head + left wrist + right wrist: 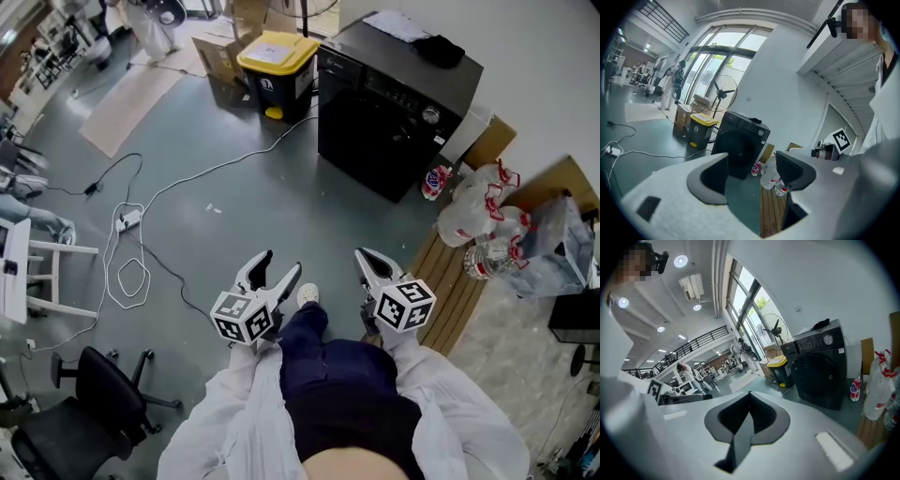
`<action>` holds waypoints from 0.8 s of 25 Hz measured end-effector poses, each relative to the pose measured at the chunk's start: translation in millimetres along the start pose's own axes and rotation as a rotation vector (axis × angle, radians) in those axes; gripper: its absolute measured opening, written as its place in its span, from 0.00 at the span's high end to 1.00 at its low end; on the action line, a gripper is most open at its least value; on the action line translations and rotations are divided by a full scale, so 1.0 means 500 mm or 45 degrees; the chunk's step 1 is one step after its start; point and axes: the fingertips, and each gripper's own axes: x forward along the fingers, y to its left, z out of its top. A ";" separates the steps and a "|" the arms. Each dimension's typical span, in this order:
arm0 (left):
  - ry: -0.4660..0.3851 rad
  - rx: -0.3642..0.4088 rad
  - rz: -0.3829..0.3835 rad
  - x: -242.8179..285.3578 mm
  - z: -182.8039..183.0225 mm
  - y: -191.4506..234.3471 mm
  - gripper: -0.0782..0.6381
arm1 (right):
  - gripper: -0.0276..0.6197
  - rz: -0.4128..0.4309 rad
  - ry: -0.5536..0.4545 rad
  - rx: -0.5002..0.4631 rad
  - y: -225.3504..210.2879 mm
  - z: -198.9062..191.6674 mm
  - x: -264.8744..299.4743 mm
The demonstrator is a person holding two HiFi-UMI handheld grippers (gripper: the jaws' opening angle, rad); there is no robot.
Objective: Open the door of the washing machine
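Black washing machine point(394, 117) stands far right, door shut, yellow-lidded bin point(277, 58) just left of it. Near us, left gripper point(280, 262) gapes wide, nothing between its jaws; right gripper point(367, 255) is clenched tight, empty.

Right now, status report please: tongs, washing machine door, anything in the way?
Left tongs open, empty; right tongs shut, empty. Washing machine door closed, untouched, ahead. White cable lies left of path.

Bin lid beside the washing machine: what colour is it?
Yellow lid, clearest in the head view.
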 end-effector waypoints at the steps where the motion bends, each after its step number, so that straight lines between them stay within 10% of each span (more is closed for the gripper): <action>1: 0.007 0.005 -0.004 0.018 0.013 0.016 0.46 | 0.95 -0.010 -0.002 0.002 -0.009 0.012 0.019; 20: 0.050 -0.051 -0.053 0.167 0.107 0.210 0.46 | 0.95 -0.051 0.048 0.021 -0.063 0.091 0.264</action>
